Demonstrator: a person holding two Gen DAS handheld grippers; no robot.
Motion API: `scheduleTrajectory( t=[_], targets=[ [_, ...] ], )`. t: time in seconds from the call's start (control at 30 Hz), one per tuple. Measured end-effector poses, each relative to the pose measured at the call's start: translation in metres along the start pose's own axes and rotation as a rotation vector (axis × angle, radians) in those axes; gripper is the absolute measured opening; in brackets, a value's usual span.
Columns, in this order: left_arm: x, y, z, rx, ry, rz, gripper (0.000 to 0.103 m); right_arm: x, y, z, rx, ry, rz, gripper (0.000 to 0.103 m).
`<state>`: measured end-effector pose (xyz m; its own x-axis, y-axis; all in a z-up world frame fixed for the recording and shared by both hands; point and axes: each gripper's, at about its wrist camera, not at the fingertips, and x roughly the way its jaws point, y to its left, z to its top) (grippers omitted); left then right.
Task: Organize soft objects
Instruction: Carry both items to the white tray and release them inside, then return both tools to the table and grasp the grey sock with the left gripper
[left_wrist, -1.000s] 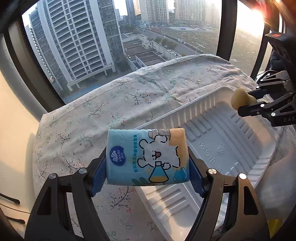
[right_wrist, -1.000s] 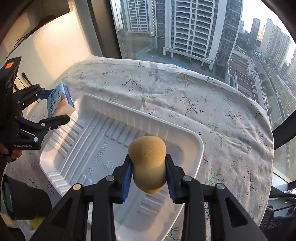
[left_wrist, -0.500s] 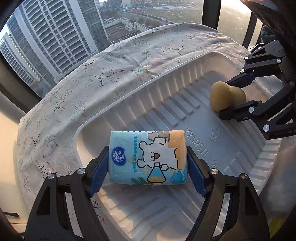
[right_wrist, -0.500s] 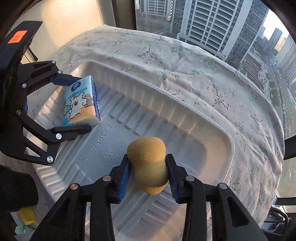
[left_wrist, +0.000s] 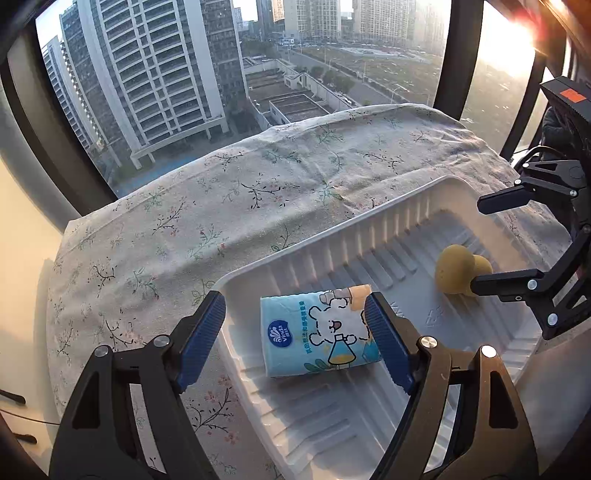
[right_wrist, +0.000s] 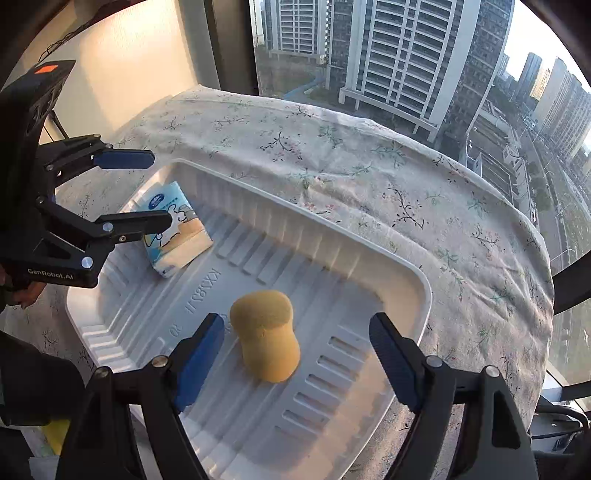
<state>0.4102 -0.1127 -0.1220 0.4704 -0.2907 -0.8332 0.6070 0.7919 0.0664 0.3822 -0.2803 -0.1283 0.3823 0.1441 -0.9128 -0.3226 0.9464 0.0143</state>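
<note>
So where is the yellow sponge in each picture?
Left wrist view: the sponge lies at the right, in the white tray, by the other tool's lower finger.
Right wrist view: the sponge lies low in the middle.
Shared landmark: the blue tissue pack in the tray.

high-rise flat: floral cloth (left_wrist: 258, 206) on table by window (left_wrist: 166, 74) overlooking towers.

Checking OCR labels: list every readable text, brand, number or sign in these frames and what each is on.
"Vinda": round logo on the tissue pack.
Chinese line on the tissue pack: too small to read.
"GenRobot.AI": body of the left gripper.
"KX3821" and "30", seen mirrored: embossed on the white tray floor, last digits uncertain.
Recycling triangle: embossed on the tray floor.
Sponge: no text.
</note>
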Motion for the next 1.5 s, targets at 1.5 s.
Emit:
scheduleTrajectory(
  t=[1.5],
  targets=[
    [-0.239, -0.142, -0.341, -0.207, -0.167, 0.224, 0.099, -0.18, 0.158, -0.379, 0.415, -0.218, -0.125, 0.098]
  ],
)
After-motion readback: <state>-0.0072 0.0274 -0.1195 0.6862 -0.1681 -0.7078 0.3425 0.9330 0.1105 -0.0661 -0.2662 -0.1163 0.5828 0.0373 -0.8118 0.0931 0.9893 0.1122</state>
